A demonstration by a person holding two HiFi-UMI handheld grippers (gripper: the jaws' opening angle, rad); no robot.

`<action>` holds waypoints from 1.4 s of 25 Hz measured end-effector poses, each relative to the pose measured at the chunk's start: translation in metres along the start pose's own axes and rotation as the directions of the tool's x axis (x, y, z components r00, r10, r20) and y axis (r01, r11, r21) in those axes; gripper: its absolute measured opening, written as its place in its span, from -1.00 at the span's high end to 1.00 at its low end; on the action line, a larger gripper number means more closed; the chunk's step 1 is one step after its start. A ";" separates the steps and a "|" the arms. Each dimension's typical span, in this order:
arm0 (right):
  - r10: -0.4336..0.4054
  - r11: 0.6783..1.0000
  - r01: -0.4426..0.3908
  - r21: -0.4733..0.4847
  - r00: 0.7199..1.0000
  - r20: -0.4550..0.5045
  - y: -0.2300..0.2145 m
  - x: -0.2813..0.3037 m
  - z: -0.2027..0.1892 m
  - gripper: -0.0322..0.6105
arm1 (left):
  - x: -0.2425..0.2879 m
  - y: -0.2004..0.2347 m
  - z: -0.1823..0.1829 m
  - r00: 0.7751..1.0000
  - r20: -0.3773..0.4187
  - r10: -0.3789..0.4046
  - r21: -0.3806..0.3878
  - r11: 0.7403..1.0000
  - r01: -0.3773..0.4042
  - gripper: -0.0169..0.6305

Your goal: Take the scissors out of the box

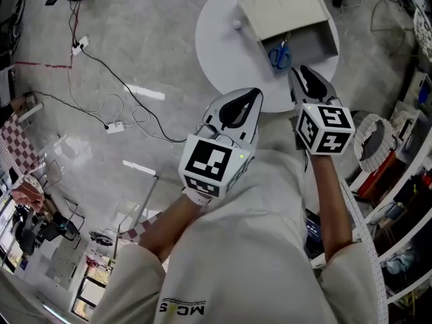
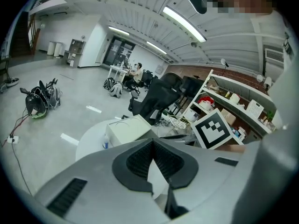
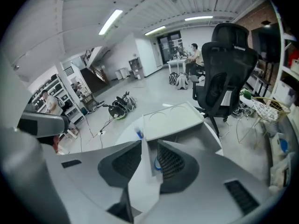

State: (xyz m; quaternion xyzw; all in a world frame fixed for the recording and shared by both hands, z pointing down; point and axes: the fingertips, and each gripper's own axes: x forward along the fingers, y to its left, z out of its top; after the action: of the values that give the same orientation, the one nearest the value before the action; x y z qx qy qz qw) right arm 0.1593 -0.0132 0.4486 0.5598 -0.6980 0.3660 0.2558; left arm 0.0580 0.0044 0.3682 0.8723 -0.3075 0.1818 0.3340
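Observation:
Blue-handled scissors lie in the open front compartment of a pale box on a round white table. My right gripper hovers just short of that opening, its jaws a little apart and empty. Through their gap in the right gripper view, my right gripper frames a sliver of blue scissors handle below the box. My left gripper hangs over the table's near edge, shut and empty. In its own view, my left gripper has its pads meeting, and the box lies beyond.
A small blue-capped bottle stands on the table beside the box's left end. Cables and a power strip trail across the floor at left. Shelving runs along the right. A black office chair stands beyond the table.

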 end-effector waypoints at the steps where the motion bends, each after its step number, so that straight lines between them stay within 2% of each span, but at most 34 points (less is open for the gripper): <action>1: 0.000 1.000 0.000 0.002 1.000 -0.016 -0.002 0.005 -0.002 0.45 | 0.002 0.001 -0.002 1.000 -0.004 0.002 -0.008 1.000 -0.002 0.91; 8: -0.034 0.998 0.041 0.050 0.991 -0.130 -0.020 0.046 -0.019 0.44 | 0.010 0.011 -0.015 1.000 -0.018 0.020 -0.046 0.999 -0.021 0.91; 16: -0.013 0.991 0.048 0.127 0.964 -0.265 -0.032 0.088 -0.041 0.39 | 0.014 0.022 -0.020 0.999 -0.018 0.051 -0.087 0.995 -0.053 0.91; 21: -0.002 0.976 0.079 0.204 0.936 -0.351 -0.038 0.108 -0.060 0.39 | 0.017 0.032 -0.025 0.997 -0.023 0.068 -0.105 0.992 -0.070 0.91; 27: 0.005 0.940 0.142 0.312 0.904 -0.428 -0.044 0.126 -0.077 0.37 | 0.023 0.039 -0.027 0.997 -0.035 0.075 -0.121 0.990 -0.078 0.91; 35: -0.033 0.925 0.224 0.308 0.853 -0.520 -0.051 0.142 -0.086 0.37 | 0.027 0.043 -0.027 0.997 -0.045 0.063 -0.147 0.987 -0.069 0.91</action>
State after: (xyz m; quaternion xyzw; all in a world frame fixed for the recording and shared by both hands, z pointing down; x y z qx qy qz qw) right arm 0.1695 -0.0343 0.6204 0.5272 -0.4882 0.6024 0.3477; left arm 0.0463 -0.0136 0.4214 0.8305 -0.3424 0.1868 0.3976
